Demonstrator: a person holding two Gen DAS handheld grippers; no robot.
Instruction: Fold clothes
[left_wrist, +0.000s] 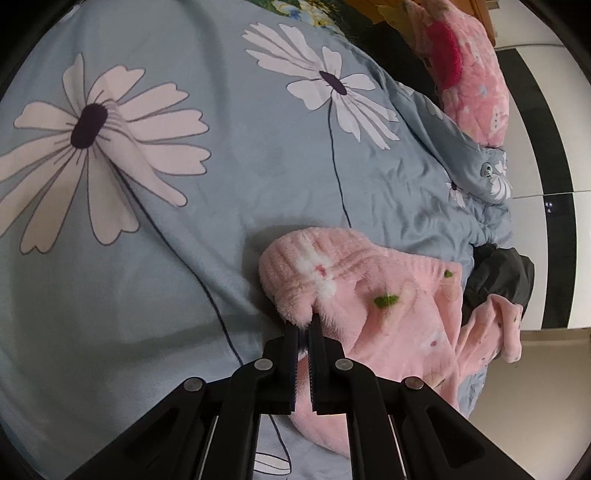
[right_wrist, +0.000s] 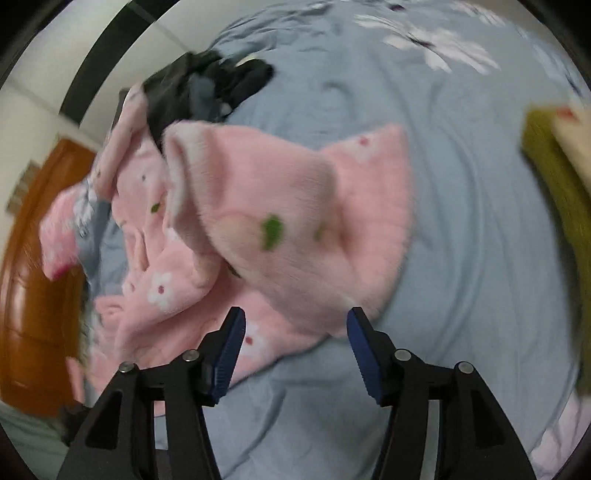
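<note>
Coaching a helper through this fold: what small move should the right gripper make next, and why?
Probably close on the near edge of the pink fleece garment. The right gripper is open with that edge between its fingers, while the left gripper is shut on the garment's ribbed cuff, so both ends would be held.

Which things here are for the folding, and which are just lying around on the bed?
For the folding:
- pink fleece garment
- left gripper, shut on its edge
- right gripper, open above it

Just lying around:
- flowered blue bedcover
- dark garment
- pink quilted pillow
- olive-green folded cloth
</note>
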